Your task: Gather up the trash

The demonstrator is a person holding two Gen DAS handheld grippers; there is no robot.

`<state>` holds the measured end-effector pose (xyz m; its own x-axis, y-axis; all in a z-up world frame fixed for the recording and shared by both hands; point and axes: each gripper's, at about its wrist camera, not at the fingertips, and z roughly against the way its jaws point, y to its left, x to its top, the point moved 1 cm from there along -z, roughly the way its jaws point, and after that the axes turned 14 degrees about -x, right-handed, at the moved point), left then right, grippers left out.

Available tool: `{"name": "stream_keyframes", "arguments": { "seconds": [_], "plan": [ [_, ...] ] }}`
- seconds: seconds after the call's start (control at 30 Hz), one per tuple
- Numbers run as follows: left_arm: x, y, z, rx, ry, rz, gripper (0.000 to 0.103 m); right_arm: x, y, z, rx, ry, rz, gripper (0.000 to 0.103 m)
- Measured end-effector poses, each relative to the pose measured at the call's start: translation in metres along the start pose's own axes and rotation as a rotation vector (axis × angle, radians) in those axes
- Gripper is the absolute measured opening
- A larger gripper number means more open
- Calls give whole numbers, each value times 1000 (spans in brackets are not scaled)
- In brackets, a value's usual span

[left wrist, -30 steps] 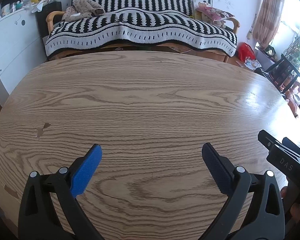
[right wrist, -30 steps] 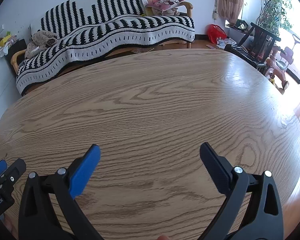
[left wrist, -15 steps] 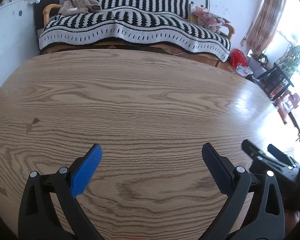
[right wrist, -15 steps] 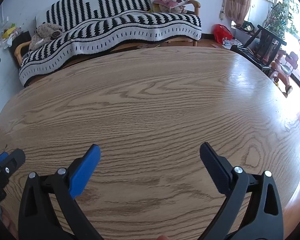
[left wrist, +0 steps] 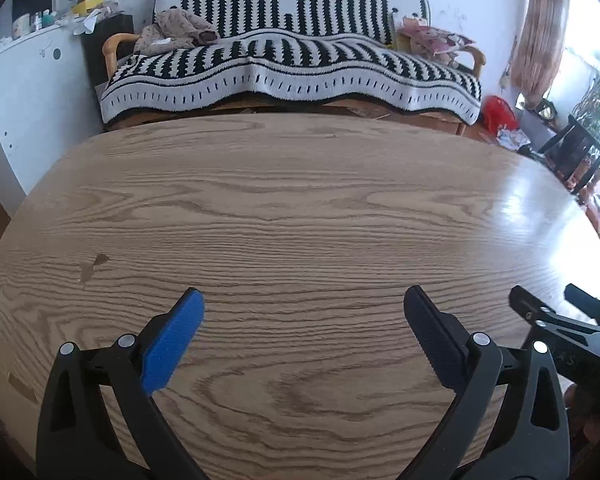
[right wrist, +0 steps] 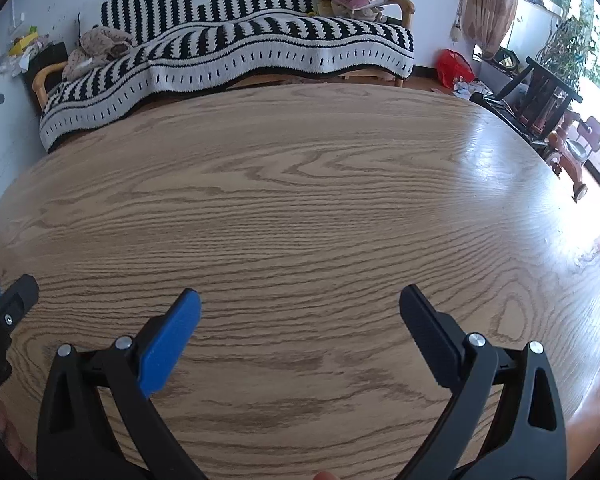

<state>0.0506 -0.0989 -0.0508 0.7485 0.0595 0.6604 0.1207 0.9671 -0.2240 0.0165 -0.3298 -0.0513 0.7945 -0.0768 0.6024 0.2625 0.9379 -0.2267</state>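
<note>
A: What do you count, biggest first?

B: One wooden table (left wrist: 300,208), one sofa (left wrist: 112,52) under one striped blanket (left wrist: 292,60), and two grippers.

A: Their state?

B: The left gripper (left wrist: 302,320) and the right gripper (right wrist: 298,316) hover above the table, jaws spread wide, both holding nothing.

A: Trash?

B: Crumpled litter (right wrist: 466,87) lies on the floor beside one red bag (right wrist: 452,67).

A: Writing?

B: Letters on the right gripper's body, too blurred to read.
</note>
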Motion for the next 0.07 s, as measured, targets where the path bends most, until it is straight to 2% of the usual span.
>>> {"name": "stream_keyframes", "arguments": {
  "seconds": [0.07],
  "plan": [
    [-2, 6, -7, 32, 20, 9, 97, 0, 0, -3, 1, 5, 8, 96]
  ]
}}
